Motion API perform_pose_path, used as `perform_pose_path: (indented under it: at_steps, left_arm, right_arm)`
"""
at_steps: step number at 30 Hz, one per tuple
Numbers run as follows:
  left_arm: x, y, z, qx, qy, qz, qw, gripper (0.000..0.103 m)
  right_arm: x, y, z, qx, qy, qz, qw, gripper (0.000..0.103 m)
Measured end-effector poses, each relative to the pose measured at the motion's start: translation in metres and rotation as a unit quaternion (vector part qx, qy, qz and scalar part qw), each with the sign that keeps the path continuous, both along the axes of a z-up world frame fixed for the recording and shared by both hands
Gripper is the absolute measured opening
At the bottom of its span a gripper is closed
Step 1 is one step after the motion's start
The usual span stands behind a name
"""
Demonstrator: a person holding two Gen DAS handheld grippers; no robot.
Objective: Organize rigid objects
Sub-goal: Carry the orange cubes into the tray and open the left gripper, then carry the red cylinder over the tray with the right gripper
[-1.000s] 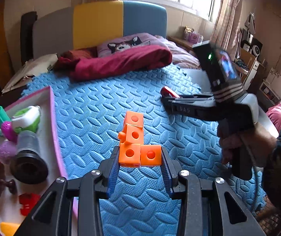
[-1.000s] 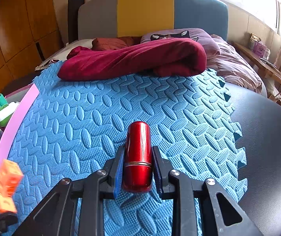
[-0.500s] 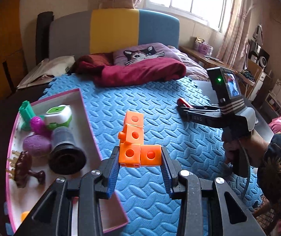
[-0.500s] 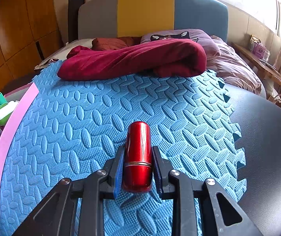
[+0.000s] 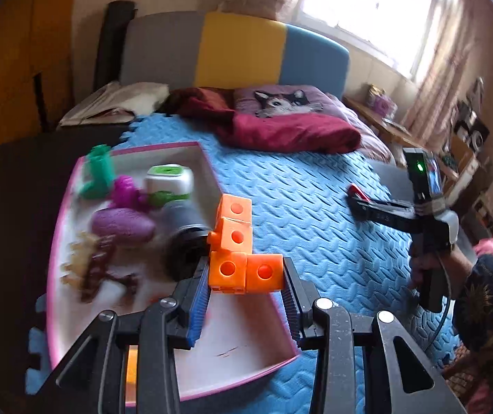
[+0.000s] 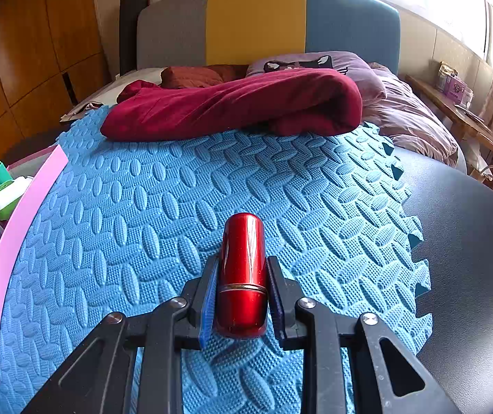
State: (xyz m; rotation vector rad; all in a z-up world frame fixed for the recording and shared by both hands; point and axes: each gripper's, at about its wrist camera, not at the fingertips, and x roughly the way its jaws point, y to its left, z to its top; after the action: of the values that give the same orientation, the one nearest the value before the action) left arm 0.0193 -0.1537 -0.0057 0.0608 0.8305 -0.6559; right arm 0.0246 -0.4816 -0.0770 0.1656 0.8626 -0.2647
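Foam mat (image 6: 163, 186): blue, ridged, interlocking tiles spread over the bed; every place below is given relative to it.
Blanket (image 6: 232, 107): dark red, bunched along the mat's far edge, in front of the grey, yellow and blue headboard.
Tray (image 5: 212, 172): white with a pink rim, lying on the mat's left part; in the right wrist view only its pink wall shows, at the mat's left edge.
Tray contents: a green-and-white cube (image 5: 169, 181), a teal piece (image 5: 99, 172), a purple egg-shaped toy (image 5: 122, 225), a dark cylinder (image 5: 186, 241) and a brown figure (image 5: 100, 269) (most of them blurred in the left wrist view).
Right gripper (image 6: 243, 293): above the middle of the mat, fingers pressed against both sides of the red lipstick tube.
Left gripper (image 5: 246, 293): raised above the near right rim of the tray, at the mat's left side, blue-padded fingers clamped on the lowest row of the orange block piece.
Orange block piece (image 5: 236, 245): four linked cubes in an L shape, each with a round hole, lifted clear of the mat over the tray's right wall.
Red lipstick tube (image 6: 243, 269): glossy, with a thin metal band, lying lengthwise between the right fingers, rounded end pointing toward the blanket (whether it touches the mat cannot be told).
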Motion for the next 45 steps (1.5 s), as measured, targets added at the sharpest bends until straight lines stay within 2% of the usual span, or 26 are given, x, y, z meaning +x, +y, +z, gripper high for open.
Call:
perform_pose_path:
  at_steps: [5, 9, 14, 17, 21, 23, 25, 30, 36, 41, 45]
  left_arm:
    - [0.011, 0.054, 0.000, -0.019, 0.014, 0.041, 0.9989, 0.039]
    - [0.013, 0.076, -0.010, -0.032, 0.035, 0.053, 0.9974, 0.039]
    - [0.010, 0.065, -0.021, -0.049, 0.066, 0.036, 0.9960, 0.039]
    - [0.009, 0.052, -0.029, -0.026, 0.068, 0.036, 0.9967, 0.039]
    - [0.013, 0.045, -0.043, -0.015, 0.081, 0.033, 0.9960, 0.040]
    - [0.014, 0.046, -0.047, -0.018, 0.089, 0.032, 0.9954, 0.041]
    - [0.015, 0.049, -0.047, -0.020, 0.092, 0.035, 0.9950, 0.049]
    - [0.012, 0.056, -0.037, -0.015, 0.064, 0.044, 0.9968, 0.051]
    - [0.006, 0.061, -0.017, 0.010, 0.009, 0.062, 0.9980, 0.056]
    - [0.005, 0.069, -0.001, 0.039, -0.030, 0.100, 0.9937, 0.063]
    - [0.008, 0.080, 0.001, 0.046, -0.033, 0.125, 0.9906, 0.064]
  right_arm:
    - [0.000, 0.000, 0.000, -0.001, 0.000, 0.000, 1.000, 0.026]
    - [0.000, 0.000, 0.000, -0.001, 0.000, 0.000, 1.000, 0.026]
    - [0.000, 0.000, 0.001, -0.006, 0.001, 0.000, 1.000, 0.026]
    - [0.000, 0.001, 0.001, -0.007, 0.002, 0.001, 1.000, 0.026]
    - [0.000, 0.001, 0.001, -0.008, 0.002, 0.001, 1.000, 0.026]
    - [0.000, 0.001, 0.001, -0.008, 0.002, 0.001, 1.000, 0.026]
    - [0.000, 0.001, 0.001, -0.008, 0.002, 0.001, 1.000, 0.026]
    - [0.000, 0.001, 0.000, -0.010, 0.002, 0.002, 1.000, 0.026]
    - [0.000, 0.001, 0.001, -0.012, 0.003, 0.002, 1.000, 0.026]
    - [0.001, 0.003, 0.001, -0.019, 0.006, 0.003, 1.000, 0.026]
    - [0.001, 0.004, 0.000, -0.023, 0.008, 0.001, 1.000, 0.026]
